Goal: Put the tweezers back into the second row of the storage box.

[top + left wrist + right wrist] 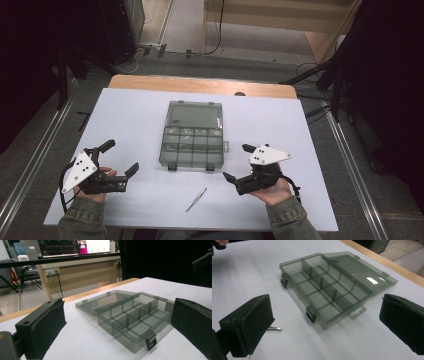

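Observation:
A smoky clear compartment box (193, 136) lies open in the middle of the white table (130, 115), its lid folded flat toward the far side. Its compartments look empty. In the left gripper view the box (130, 315) sits between my jaws, and the right gripper view has the box (324, 287) ahead of its jaws. A thin metal tweezers-like tool (196, 200) lies near the front edge, also seen as a tip (274, 328) beside a jaw. My left gripper (122, 156) (120, 325) is open left of the box. My right gripper (237, 162) (327, 322) is open on the box's right.
A wooden table edge (200, 85) shows beyond the white sheet. Metal rails (350, 165) run along both sides of the table. Cables (310, 67) lie on the floor behind, with dark stands and curtains at the left and right.

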Tool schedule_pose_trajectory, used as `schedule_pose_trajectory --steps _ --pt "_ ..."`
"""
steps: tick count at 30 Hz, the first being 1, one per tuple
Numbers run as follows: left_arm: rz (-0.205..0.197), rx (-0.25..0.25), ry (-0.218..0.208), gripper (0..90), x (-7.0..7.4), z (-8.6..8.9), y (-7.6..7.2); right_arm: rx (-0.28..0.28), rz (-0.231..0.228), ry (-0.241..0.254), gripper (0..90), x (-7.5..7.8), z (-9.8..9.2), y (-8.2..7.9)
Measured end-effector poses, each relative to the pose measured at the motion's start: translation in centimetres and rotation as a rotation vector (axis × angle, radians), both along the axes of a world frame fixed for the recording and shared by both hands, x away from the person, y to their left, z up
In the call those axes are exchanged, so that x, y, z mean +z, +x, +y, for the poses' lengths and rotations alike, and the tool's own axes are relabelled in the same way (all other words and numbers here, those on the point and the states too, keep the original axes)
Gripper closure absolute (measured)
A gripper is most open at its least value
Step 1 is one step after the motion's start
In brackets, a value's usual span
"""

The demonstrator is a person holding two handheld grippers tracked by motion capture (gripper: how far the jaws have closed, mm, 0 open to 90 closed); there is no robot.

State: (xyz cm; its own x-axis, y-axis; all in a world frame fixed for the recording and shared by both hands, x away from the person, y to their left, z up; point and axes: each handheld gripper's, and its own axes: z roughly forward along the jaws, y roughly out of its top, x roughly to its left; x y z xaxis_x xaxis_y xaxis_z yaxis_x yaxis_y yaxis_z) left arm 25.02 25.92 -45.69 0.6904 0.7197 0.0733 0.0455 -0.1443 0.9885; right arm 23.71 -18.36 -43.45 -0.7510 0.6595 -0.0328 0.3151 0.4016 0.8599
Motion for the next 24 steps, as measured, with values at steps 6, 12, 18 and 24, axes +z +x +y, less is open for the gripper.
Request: schedule_pose_trajectory --steps 6,12,18,24 --pt "-0.001 -0.001 0.001 0.0 0.0 0.1 0.0 0.051 0.018 -0.037 0.0 0.3 1.7 0.6" --pt "-0.001 -0.001 0.001 0.0 0.0 0.0 0.0 0.123 0.032 -0.098 0.0 0.7 3.7 0.9" --pt "-0.001 -0.002 0.001 0.0 0.0 0.0 0.0 0.22 0.058 -0.191 0.0 0.9 6.1 1.3" --pt "-0.001 -0.004 0.002 0.0 0.0 0.0 0.0 0.303 0.095 -0.288 0.0 0.4 8.3 1.5"
